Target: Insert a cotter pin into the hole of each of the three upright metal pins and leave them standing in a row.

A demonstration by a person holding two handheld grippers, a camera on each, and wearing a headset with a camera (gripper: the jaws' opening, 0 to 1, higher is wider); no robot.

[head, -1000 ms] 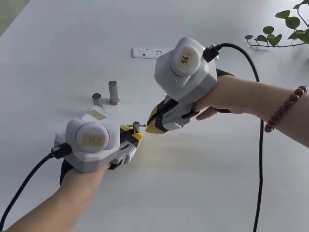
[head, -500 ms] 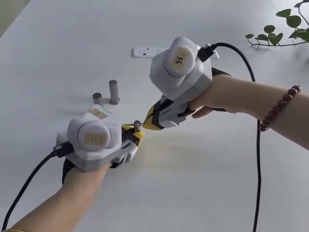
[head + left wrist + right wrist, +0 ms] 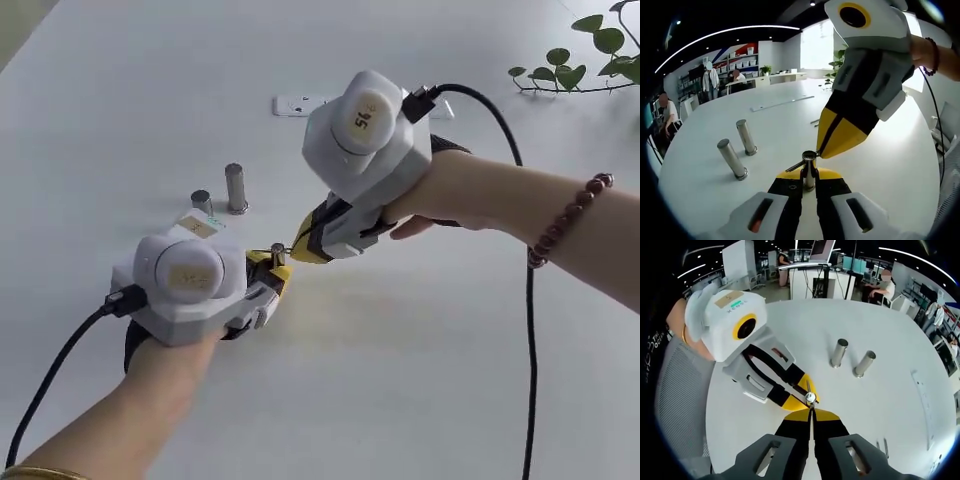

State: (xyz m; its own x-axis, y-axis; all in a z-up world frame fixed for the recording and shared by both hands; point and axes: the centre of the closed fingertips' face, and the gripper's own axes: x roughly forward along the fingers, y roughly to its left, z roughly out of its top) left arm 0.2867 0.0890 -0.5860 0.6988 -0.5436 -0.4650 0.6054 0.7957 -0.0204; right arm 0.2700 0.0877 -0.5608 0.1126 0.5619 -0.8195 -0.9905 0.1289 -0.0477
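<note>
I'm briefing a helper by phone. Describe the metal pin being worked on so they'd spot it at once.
On the white table, the left gripper's fingers clamp one upright metal pin, the right gripper's tip at its head. Unlike the two free-standing pins beyond, it has a cotter pin sticking out near its top.

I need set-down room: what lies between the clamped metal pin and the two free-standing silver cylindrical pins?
Bare white tabletop, in the left gripper view; only the tip of the thin cotter pin juts into that stretch.
</note>
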